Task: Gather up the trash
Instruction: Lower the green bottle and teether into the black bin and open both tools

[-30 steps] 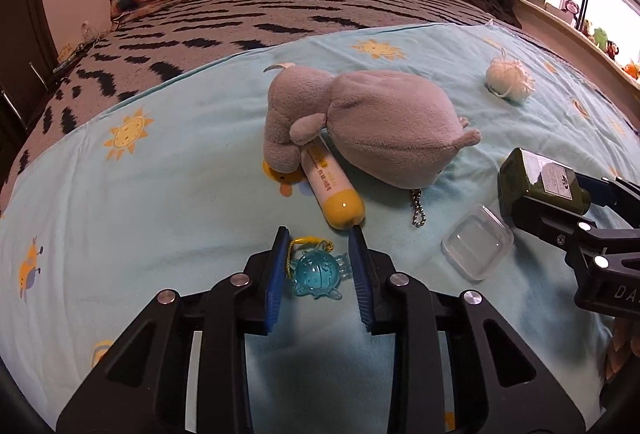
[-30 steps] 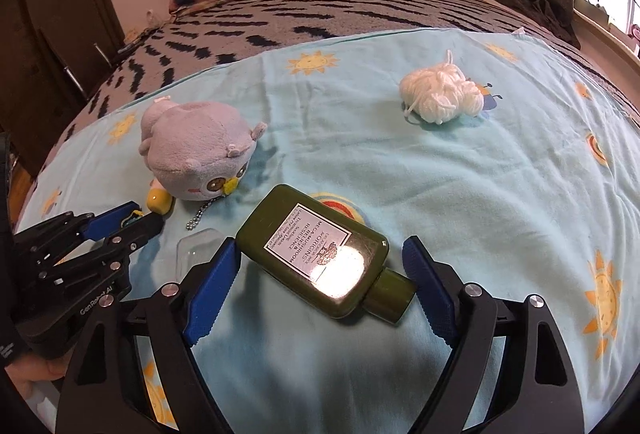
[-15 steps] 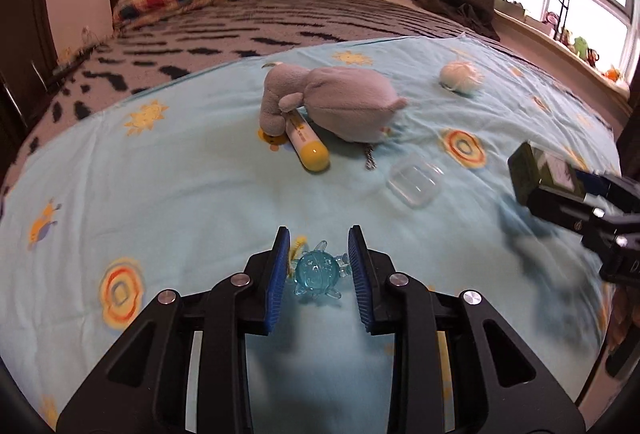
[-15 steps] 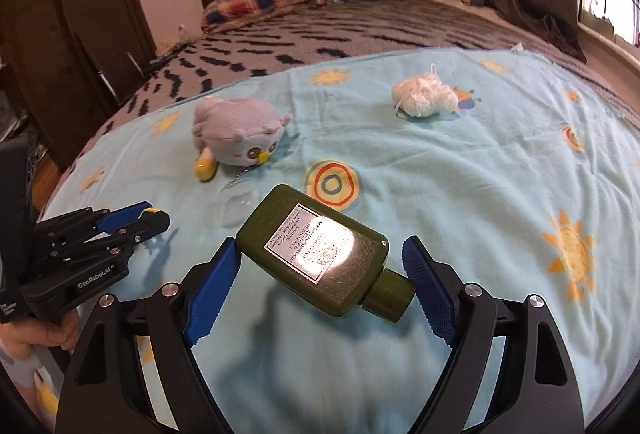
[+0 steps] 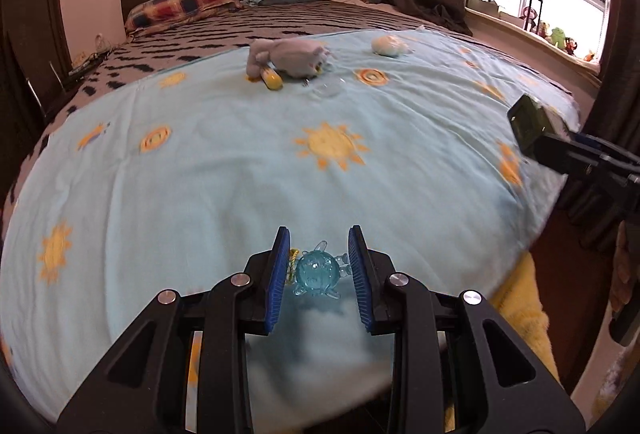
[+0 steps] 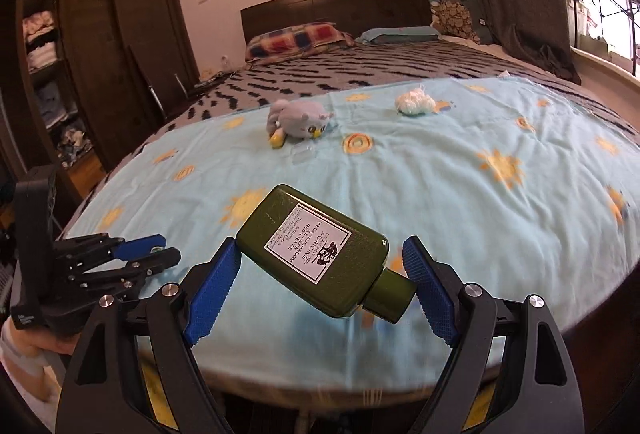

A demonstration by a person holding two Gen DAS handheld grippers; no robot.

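One light-blue blanket (image 6: 460, 202) with sun prints covers the bed. On it, toward 12 o'clock from both cameras, lie one grey plush owl (image 6: 298, 118), one white yarn ball (image 6: 414, 102), one yellow tube (image 5: 272, 79) and one clear plastic case (image 6: 305, 153). The right gripper (image 6: 320, 266) clamps one green bottle (image 6: 316, 250) above the blanket's near edge. The left gripper (image 5: 319, 270) pinches one blue turtle charm (image 5: 318, 272).

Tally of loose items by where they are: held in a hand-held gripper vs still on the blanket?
Held: 2 (green bottle, blue turtle charm)
On blanket: 4 (plush owl, yellow tube, clear plastic case, white wad)
Total: 6
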